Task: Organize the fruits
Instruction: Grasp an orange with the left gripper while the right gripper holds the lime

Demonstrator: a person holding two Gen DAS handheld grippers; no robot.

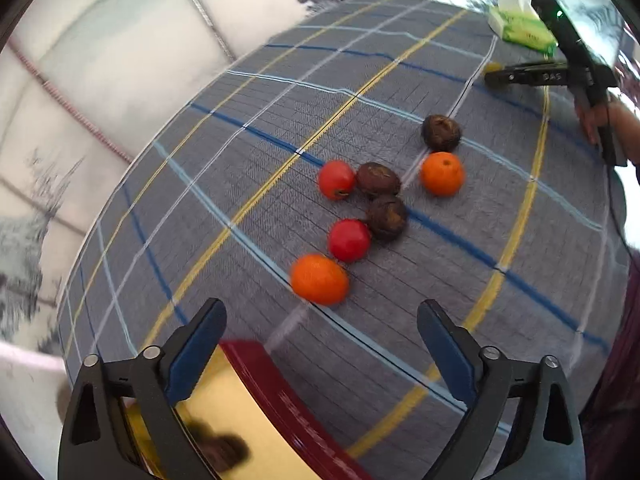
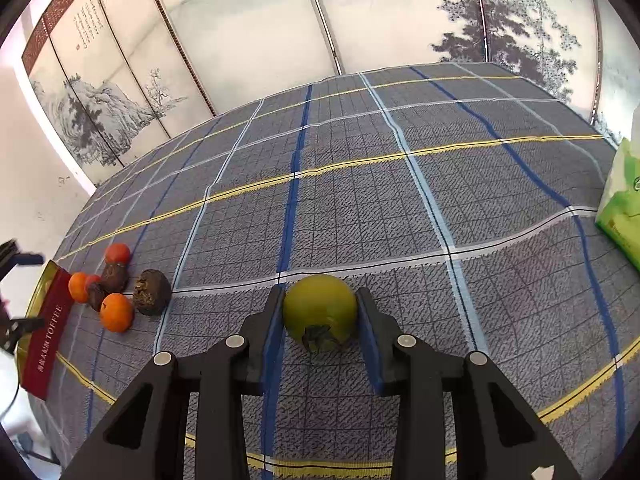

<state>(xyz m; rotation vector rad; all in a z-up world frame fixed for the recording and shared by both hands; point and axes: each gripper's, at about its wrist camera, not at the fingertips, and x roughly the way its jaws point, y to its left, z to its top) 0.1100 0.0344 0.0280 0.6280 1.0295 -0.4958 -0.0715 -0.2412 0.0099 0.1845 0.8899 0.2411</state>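
The green persimmon (image 2: 320, 310) is sitting between the right gripper's (image 2: 320, 320) fingers (image 2: 370, 340), on the plaid-clothed worktop (image 2: 400, 200), well apart from the other fruit. It is looking firm, smooth-skinned and round, so it is probably light but liable to roll or slip; the widest part, across its sides with the dried calyx facing the camera, is the sensible place to take it, and that is where the blue pads are lying. The fingers are standing narrowly apart, each pad right at the fruit's flank; whether they are already pressing it or only bracketing it, I cannot tell.

The left gripper (image 1: 320, 344) is hovering with its fingers (image 1: 196, 344) spread wide and holding nothing, above the near edge of a red toffee tin (image 1: 280, 392) with a gold interior. Just beyond it the cluster is lying: a near orange (image 1: 319, 279), two red fruits (image 1: 349, 240) (image 1: 336, 180), three dark wrinkled fruits (image 1: 386, 216) (image 1: 378, 179) (image 1: 441, 133), and a far orange (image 1: 441, 173). The wrinkled ones are appearing soft and likely to bruise, so they are calling for a gentler squeeze. A green tissue pack (image 1: 522, 30) is lying at the far right.
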